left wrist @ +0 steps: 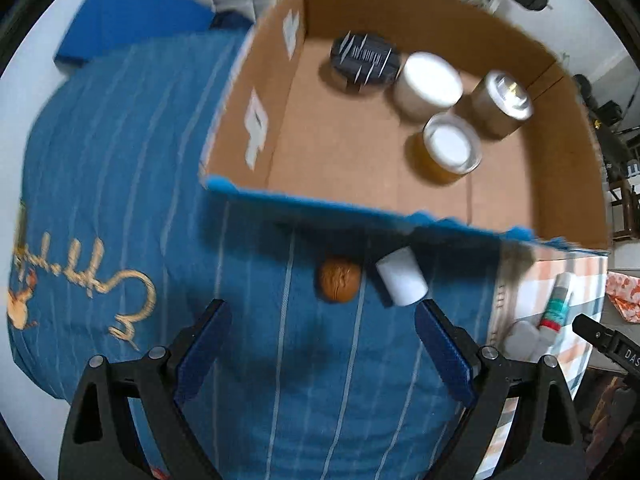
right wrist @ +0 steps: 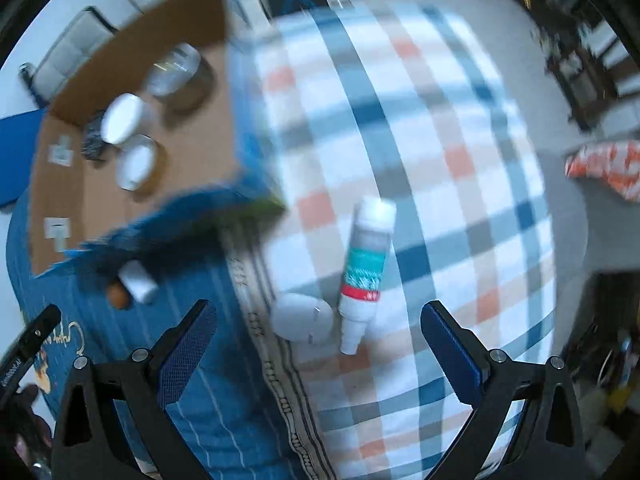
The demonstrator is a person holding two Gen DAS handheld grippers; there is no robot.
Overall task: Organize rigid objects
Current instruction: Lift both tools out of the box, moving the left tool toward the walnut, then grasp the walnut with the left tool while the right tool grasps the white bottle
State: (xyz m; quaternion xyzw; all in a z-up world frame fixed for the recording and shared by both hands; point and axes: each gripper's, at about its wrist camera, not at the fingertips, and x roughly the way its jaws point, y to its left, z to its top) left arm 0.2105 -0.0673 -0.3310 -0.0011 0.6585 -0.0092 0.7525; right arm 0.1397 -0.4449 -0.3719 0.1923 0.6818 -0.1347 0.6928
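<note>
On the blue striped cloth [left wrist: 120, 160], left gripper [left wrist: 322, 344] and right gripper [right wrist: 320, 340] hover released; next, grasp the walnut [left wrist: 339, 283] for the cardboard box [left wrist: 360, 168].

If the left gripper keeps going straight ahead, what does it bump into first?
Probably the brown walnut: it lies almost straight ahead of the open left gripper. The white cylinder sits slightly right. Depth is hard to judge.

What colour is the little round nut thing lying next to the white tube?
The walnut is brown, clearest in the left wrist view, beside the white cylinder.
</note>
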